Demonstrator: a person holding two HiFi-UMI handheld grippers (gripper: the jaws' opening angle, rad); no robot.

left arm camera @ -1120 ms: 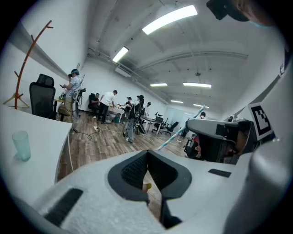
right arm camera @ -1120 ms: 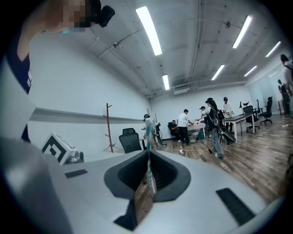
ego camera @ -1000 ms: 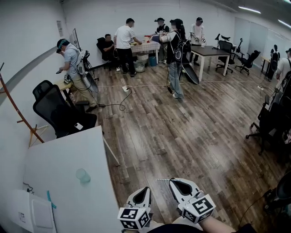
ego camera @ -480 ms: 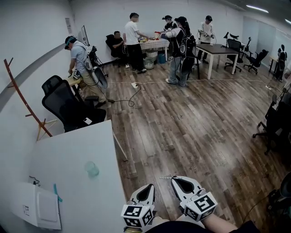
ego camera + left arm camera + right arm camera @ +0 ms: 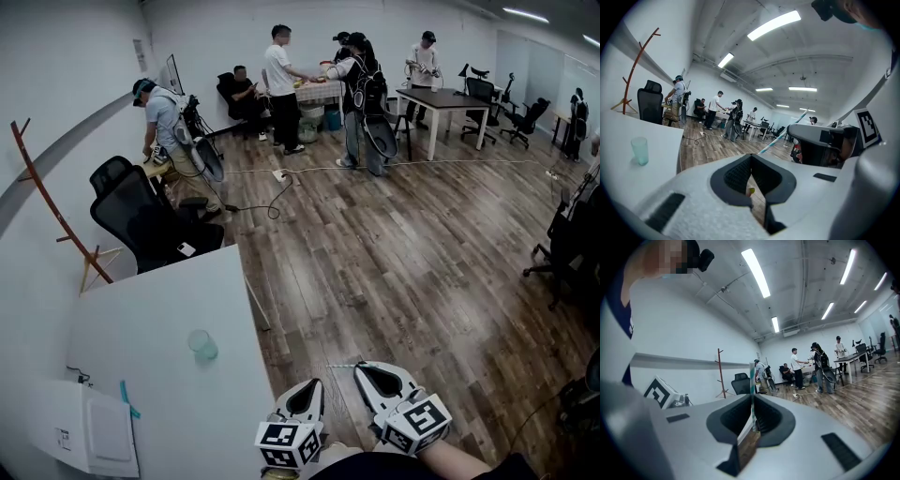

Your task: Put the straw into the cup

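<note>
Head view. A white flat-topped counter [image 5: 141, 328] fills the near left, with brown wood-plank floor [image 5: 403, 272] to its right. A pale green translucent plastic cup [image 5: 201, 345] stands upright on the counter, toward its right edge. The left gripper view shows the same cup [image 5: 640, 150] at far left, upright on the white top.

Right tongs [image 5: 361, 371]: near, over the floor, to the right of the counter's edge. They are clamped on a thin blue-and-white striped straw [image 5: 339, 366]. The straw sticks out from the tips toward the left, roughly level, with its free end over the floor. In the right gripper view the jaws are pinched together on the straw [image 5: 751, 376], which rises above the tips. In the left gripper view the straw [image 5: 782, 135] runs slantwise off the right tongs' tip.

Left tongs [image 5: 309, 386]: just beside the right tongs, on the counter side. The left gripper view shows the jaws closed together with nothing between them.

The cup sits well apart from both tongs, farther off and to the left. The straw is not in the cup.

Also noted:
- A flat white box [image 5: 94, 431] on the counter's near left, with a small teal strip [image 5: 127, 397] beside it.
- A black mesh office chair [image 5: 141, 220] past the counter's far end.
- A red-brown wooden coat stand [image 5: 47, 211] at the left wall.
- Several people [image 5: 281, 84] standing round tables at the far end of the room.
</note>
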